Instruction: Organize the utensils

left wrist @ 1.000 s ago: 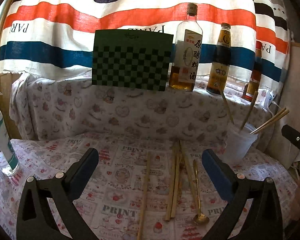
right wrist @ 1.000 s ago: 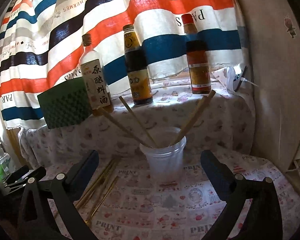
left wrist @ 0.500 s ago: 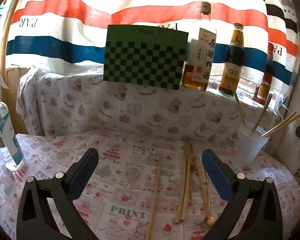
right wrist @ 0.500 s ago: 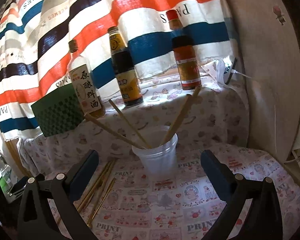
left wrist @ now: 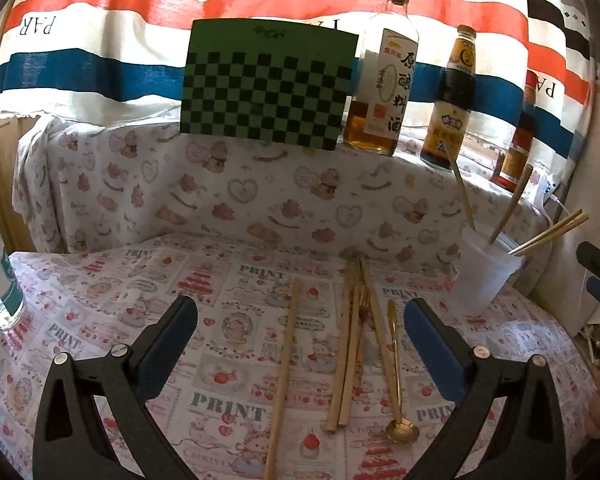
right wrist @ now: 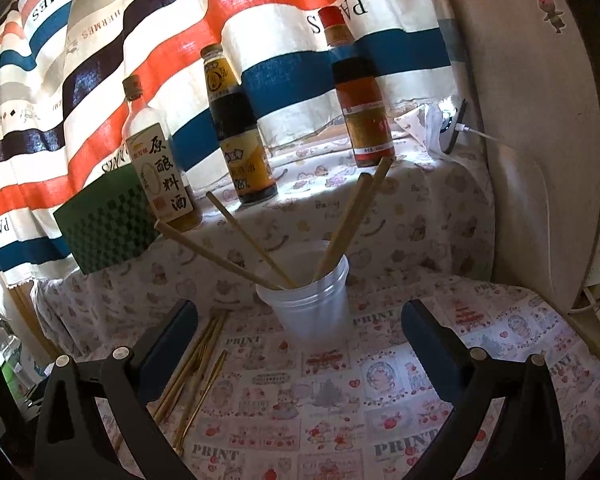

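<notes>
Cotton-printed cloth is covering the tabletop [left wrist: 100, 300], and striped fabric is hanging behind a raised ledge at its far edge, where a green checkerboard card [left wrist: 268, 84] and three sauce bottles [left wrist: 384, 80] are standing. Toward the far right corner a translucent plastic cup [right wrist: 310, 304] is holding four chopsticks [right wrist: 348, 224], which are leaning out over its rim. On the cloth near the middle, the loose utensils are lying lengthwise: one single chopstick [left wrist: 286, 364] apart on the left, a bundle of chopsticks [left wrist: 350, 352] with a small gold fork partly hidden among them, and a gold spoon [left wrist: 396, 380] just beside the bundle on its right.

Sorting is looking partway done: some sticks are sitting in the cup, the rest are waiting on the cloth. Picking up the next piece is likely calling for a gripper to be lowering over a single thin stick and closing across it.

Both the left gripper [left wrist: 300, 344] and the right gripper [right wrist: 300, 344] are hovering with jaws spread wide, holding nothing and touching nothing, the right one facing the cup.
</notes>
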`<state>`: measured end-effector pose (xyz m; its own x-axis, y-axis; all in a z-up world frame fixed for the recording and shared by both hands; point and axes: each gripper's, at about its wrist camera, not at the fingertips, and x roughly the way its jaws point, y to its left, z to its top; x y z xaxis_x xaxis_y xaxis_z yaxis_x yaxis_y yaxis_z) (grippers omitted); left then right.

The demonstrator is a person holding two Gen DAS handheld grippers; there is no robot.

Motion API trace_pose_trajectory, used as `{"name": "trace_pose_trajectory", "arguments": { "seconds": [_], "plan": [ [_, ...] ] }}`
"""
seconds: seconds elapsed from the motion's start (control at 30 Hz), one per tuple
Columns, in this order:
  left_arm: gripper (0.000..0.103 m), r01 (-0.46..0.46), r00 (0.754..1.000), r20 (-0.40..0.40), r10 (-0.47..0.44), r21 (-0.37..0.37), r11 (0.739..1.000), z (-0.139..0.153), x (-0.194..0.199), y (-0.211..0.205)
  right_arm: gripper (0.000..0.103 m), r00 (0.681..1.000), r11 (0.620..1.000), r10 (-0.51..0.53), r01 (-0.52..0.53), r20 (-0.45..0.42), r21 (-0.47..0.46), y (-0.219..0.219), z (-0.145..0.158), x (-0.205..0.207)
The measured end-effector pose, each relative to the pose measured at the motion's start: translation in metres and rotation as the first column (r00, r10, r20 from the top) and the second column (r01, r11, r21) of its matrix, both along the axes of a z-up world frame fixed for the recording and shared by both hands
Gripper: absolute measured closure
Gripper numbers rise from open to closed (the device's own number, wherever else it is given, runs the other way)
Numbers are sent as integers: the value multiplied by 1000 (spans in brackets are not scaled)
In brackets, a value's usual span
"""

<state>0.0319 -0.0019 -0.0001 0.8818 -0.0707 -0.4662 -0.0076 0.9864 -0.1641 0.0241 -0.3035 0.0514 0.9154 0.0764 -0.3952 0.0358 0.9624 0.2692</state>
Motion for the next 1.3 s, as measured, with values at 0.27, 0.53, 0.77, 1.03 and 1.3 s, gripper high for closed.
{"name": "trace_pose_trajectory", "arguments": {
  "seconds": [0.27,0.53,0.77,1.03,1.3],
  "plan": [
    [13,-4,990,-139,12,52,999,-15,17,-6,0,1000,998,3,-1,25,-56,10,3,-6],
    [20,27,961,-276,-6,72,997,-32,32,-8,0,999,992,49,-47,9,-116,23,0,-4],
    [22,-33,956,-289,46,49,998,-36,36,10,0,999,994,48,-50,-24,-95,21,-4,1],
    [22,-12,954,-300,7,-16,1000,-35,36,14,0,998,993,43,-47,-39,-110,22,-8,4],
    [29,18,932,-361,-13,10,1000,-42,41,9,0,997,991,44,-51,-63,-125,25,-12,8]
  ]
}}
